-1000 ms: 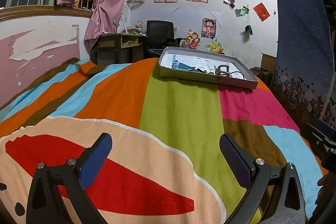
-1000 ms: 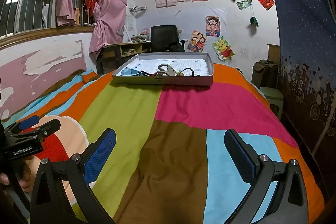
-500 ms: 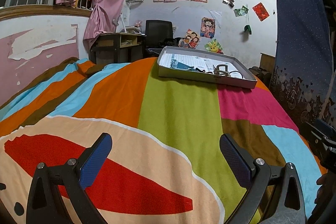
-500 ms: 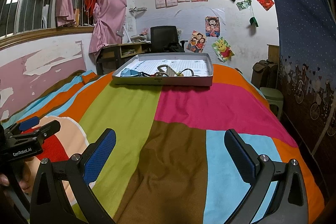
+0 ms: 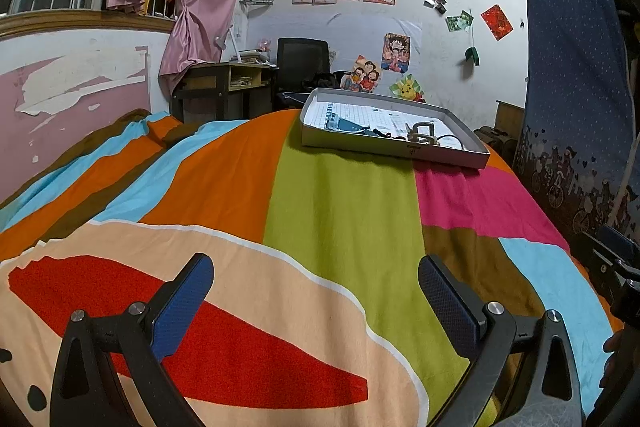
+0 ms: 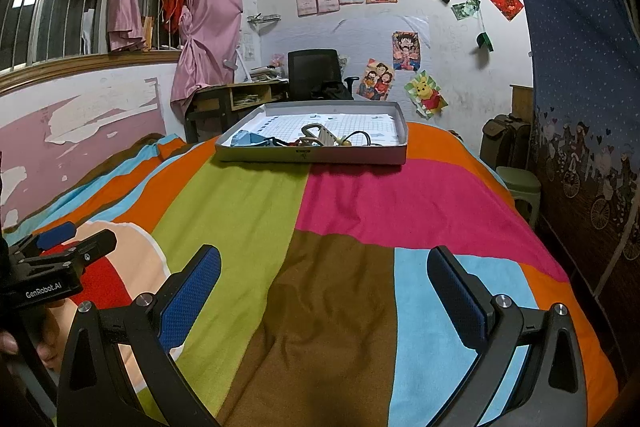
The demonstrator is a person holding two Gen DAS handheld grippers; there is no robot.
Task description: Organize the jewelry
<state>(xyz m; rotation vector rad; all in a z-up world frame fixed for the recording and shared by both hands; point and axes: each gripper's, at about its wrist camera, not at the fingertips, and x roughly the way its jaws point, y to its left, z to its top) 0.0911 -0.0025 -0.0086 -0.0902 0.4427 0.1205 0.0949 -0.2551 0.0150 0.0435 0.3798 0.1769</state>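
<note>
With the left gripper (image 5: 316,291) and right gripper (image 6: 324,283) both jaws apart and empty, well short of the jewelry tray (image 6: 394,155) at the bed's far edge, a careless reach could snag tangled pieces together.

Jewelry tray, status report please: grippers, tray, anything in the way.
Left gripper open, empty. Right gripper open, empty. Tray far across bedspread, jewelry inside untouched. Path clear.
</note>
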